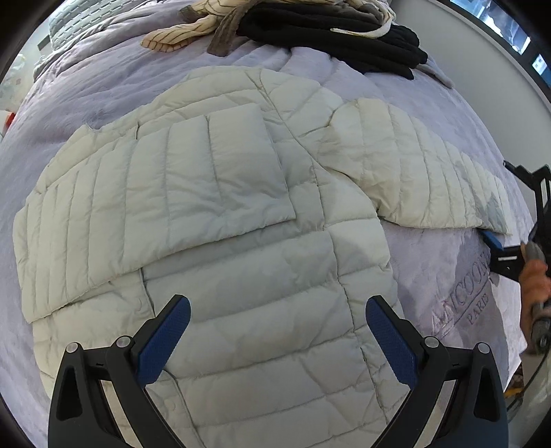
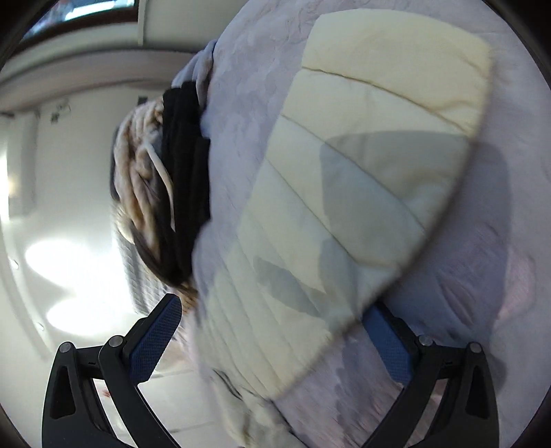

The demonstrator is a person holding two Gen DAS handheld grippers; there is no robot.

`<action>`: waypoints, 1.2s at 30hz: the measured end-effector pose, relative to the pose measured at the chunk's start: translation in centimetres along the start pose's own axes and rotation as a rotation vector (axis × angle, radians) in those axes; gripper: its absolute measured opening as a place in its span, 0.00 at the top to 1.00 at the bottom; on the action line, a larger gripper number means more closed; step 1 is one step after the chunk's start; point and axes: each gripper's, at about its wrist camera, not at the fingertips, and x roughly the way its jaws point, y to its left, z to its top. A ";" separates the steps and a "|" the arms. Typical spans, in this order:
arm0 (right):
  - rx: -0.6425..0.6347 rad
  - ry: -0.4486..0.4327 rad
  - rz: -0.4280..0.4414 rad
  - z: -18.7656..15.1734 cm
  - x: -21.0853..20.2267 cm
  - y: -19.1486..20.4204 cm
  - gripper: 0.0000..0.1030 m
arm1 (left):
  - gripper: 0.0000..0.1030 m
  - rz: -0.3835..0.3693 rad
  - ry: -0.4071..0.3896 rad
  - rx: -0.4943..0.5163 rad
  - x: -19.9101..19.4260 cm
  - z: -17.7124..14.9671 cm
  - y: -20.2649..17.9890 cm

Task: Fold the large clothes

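Left wrist view showed the quilted white jacket (image 1: 213, 213) spread flat on the lavender bed (image 1: 444, 275), one sleeve folded across its body. The left tongs (image 1: 277, 339) hung released above its hem. The right tongs (image 2: 275, 331) stood spread wide around the other sleeve (image 2: 358, 193), not pinching it.

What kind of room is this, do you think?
Probably a bedroom: a white puffer jacket is spread on a lavender bedspread, other clothes are piled at the far edge, and a window shows behind.
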 end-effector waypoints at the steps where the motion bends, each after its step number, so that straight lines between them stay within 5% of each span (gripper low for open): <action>1: 0.021 -0.007 0.017 0.4 0.4 0.0 0.00 | 0.01 -0.001 -0.003 -0.006 0.0 0.0 0.2; 4: 0.082 -0.019 0.059 1.3 0.9 -0.5 0.00 | 0.01 0.007 -0.016 -0.030 -0.2 0.3 1.0; 7: 0.140 -0.029 0.084 1.9 1.2 -0.9 0.16 | 0.01 0.015 -0.028 -0.056 -0.4 0.6 2.2; 9: 0.164 -0.015 0.077 2.2 1.2 -1.1 0.54 | 0.01 0.023 -0.034 -0.070 -0.5 0.8 3.1; 12: 0.177 0.003 0.086 2.3 1.3 -1.0 0.89 | 0.01 0.038 -0.048 -0.090 -0.6 0.8 4.3; 18: 0.118 0.004 0.141 2.0 0.6 1.6 0.91 | 0.01 0.041 -0.069 -0.163 -1.2 0.9 7.4; 24: 0.006 0.066 0.204 -0.3 1.9 6.5 0.92 | 0.01 0.122 -0.101 -0.158 -2.2 1.1 9.6; 36: -0.402 0.253 0.166 -11.4 9.1 19.0 0.91 | 0.01 0.168 -0.092 -0.201 -3.6 -0.1 15.4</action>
